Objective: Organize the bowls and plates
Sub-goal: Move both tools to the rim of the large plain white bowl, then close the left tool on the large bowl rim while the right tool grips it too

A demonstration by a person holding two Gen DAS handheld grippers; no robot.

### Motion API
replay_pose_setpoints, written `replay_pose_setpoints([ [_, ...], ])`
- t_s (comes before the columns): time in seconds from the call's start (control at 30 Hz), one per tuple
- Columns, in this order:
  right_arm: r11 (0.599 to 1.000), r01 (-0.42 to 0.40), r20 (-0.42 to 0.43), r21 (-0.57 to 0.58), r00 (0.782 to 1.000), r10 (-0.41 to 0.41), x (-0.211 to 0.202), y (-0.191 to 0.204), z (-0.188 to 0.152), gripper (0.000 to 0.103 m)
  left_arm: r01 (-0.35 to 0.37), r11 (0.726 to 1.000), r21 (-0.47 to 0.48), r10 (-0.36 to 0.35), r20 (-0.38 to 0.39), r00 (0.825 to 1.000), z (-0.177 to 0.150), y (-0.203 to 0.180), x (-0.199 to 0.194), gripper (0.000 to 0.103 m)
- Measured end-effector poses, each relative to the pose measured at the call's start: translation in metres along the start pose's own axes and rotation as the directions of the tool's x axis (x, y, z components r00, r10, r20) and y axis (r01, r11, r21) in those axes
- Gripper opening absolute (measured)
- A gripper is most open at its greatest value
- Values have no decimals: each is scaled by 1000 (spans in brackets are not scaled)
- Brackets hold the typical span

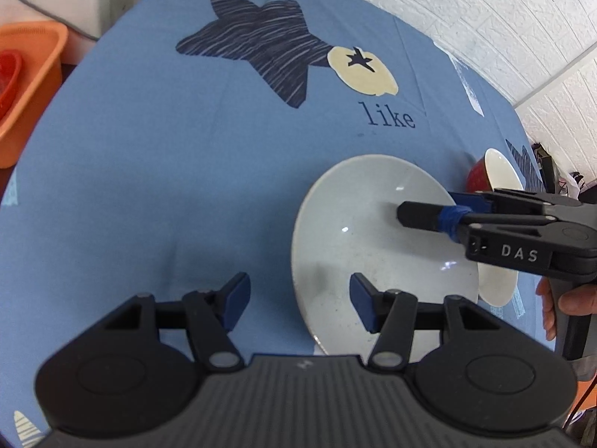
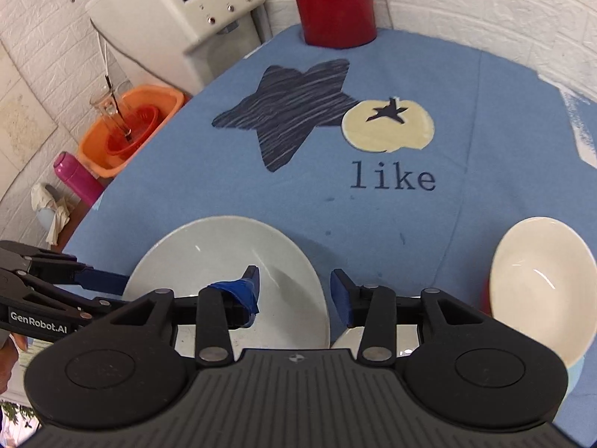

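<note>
A grey plate [image 2: 227,280] lay at lower centre on the blue cloth [image 2: 186,194], both grippers over it: left gripper [image 1: 298,302] and right gripper [image 2: 294,293], jaws wide, empty. A cream bowl [image 2: 541,283] sat right; orange tub [image 2: 130,130] upper left.

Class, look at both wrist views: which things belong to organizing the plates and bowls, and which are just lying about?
Belong to the job:
grey plate
cream bowl with red outside
left gripper, open
right gripper, open over the plate's rim

Just lying about:
red jug
orange basin
pink bottle
white appliance
blue tablecloth
</note>
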State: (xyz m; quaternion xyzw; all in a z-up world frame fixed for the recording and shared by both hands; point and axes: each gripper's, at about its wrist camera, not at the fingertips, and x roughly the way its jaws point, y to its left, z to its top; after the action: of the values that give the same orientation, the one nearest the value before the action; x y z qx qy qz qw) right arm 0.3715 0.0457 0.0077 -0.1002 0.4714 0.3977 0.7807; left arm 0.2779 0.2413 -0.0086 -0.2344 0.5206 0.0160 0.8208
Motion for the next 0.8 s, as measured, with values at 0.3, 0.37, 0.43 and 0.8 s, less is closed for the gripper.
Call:
replay_pose_setpoints([
  [0.3,999,-21,-40,-50,999,19,14,0,-5,32,18,1000,-21,-18,-26,999,0,2,15,53],
  [0.37,998,-22,-45,-65,999,19,14,1,-6,33,27,999,-26,-28,-35,999,0,1,18,45],
  [0.43,995,-12,-51,-96,999,7,15,4,-6,34,39,999,-32,-40,-43,998,-1,0,19,40],
  [0.8,993,33,-50,-117,998,-39,18,6,-7,14,29,997,-72,-32,-36,999,-1,0,19,8],
])
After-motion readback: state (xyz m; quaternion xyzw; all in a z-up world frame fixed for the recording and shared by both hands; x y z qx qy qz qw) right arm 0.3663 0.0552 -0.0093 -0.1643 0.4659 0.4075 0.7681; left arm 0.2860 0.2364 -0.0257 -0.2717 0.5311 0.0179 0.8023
